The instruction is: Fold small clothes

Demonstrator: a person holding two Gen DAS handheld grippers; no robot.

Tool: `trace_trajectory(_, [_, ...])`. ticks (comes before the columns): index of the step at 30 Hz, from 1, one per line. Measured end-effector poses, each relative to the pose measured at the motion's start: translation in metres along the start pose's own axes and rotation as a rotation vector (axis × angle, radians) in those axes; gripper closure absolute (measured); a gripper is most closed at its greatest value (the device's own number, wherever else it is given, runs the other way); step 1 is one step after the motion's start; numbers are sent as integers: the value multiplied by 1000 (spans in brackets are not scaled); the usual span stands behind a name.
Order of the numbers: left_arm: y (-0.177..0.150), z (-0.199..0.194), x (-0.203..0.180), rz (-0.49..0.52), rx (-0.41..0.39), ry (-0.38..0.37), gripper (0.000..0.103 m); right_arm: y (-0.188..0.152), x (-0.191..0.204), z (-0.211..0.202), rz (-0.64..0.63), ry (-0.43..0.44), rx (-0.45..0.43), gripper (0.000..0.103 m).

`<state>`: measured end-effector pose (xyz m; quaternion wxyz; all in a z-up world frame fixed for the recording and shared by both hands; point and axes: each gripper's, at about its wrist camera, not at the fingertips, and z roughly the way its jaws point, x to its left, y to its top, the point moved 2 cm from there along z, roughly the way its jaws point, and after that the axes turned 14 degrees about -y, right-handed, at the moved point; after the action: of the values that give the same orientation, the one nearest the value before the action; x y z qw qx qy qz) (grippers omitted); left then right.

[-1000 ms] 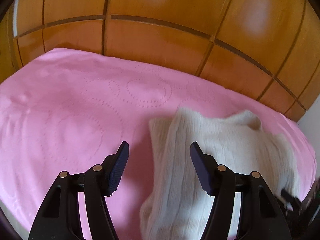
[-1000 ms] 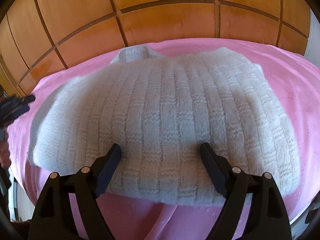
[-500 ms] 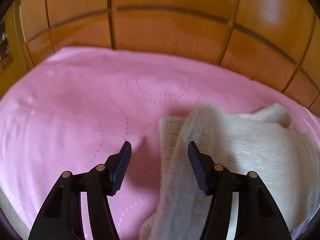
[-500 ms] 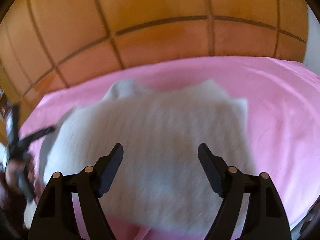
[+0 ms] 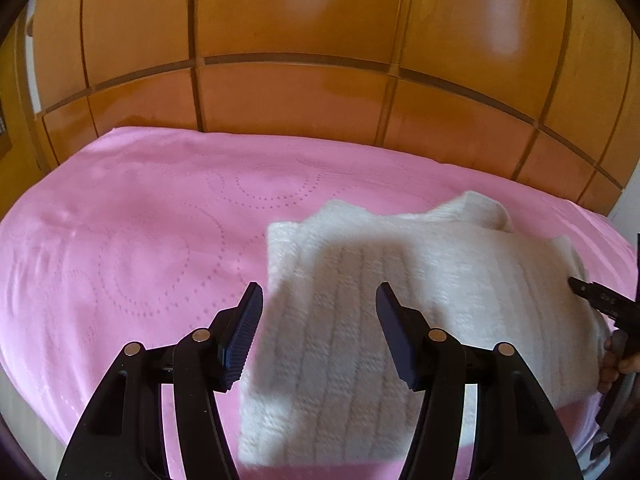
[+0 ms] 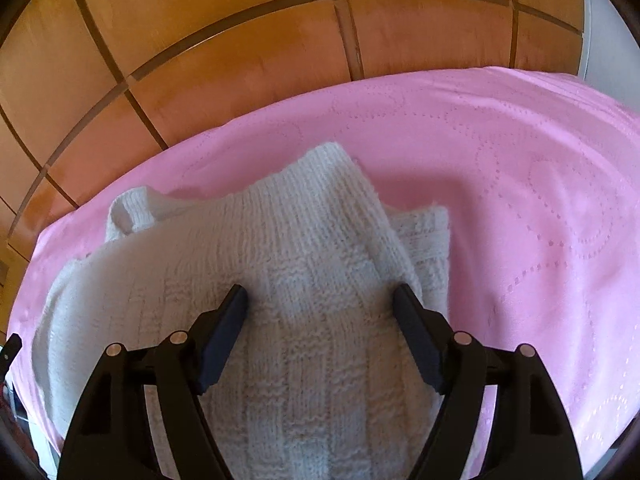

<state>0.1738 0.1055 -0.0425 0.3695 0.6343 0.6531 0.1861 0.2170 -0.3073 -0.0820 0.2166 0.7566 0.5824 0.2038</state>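
sweater (image 5: 420, 280): cream knit, partly folded, on pink bed (image 5: 140, 240) near headboard (image 5: 300, 96)
left claw (image 5: 319, 330): released, above sweater's left edge
right claw (image 6: 320, 326): released, over folded flap
tip: grip both layers squarely, fold evenly

Both wrist cams sit low and close, facing the far wooden headboard (image 5: 296, 92); both share the white sweater (image 5: 400, 292).

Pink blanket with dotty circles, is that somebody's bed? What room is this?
Probably a bedroom. The pink blanket covers a wide, soft surface like a bed, tall wooden panels rise behind it like a headboard or wardrobe, and a white knitted sweater lies on top for folding.
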Motion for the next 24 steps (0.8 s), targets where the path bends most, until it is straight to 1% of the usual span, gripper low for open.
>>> trace_trajectory(2, [-3,-2,-3,2,3,-7,45,1,-2,-2,9,13,3,28])
trace_trajectory(5, [-7,-4,-7,8,8,-13,44,1,-4,-8,13,22,-4,25])
trace_trajectory(6, [-9,-5,-9,10,11,-17,40,1,-5,-13,13,24,-10,23])
trace_trajectory(7, [-10,-5,-9,11,7,-19,33,-1,-6,-16,16,25,-16,22])
trace_trajectory(10, [-15,-4,-14,19,13,-26,33,-2,-12,-27,36,31,-35,21])
trace_trajectory(14, [-20,0,-15,15,27,-33,33,-4,-27,-38,72,25,-57,22])
trace_trajectory(15, [-21,1,-16,17,29,-32,33,-5,-32,-39,78,17,-57,23])
trace_trajectory(17, [-24,1,-18,23,27,-32,33,-3,-35,-37,86,1,-56,31])
trace_trajectory(18, [-25,1,-20,30,27,-40,33,-2,-38,-36,93,-2,-51,38])
trace_trajectory(21, [-29,3,-25,51,37,-54,33,4,-42,-29,121,23,-31,40])
trace_trajectory(23, [-31,5,-30,67,48,-75,33,10,-41,-25,113,40,-19,48])
trace_trajectory(24, [-32,5,-31,71,51,-81,33,12,-39,-22,101,47,-11,57])
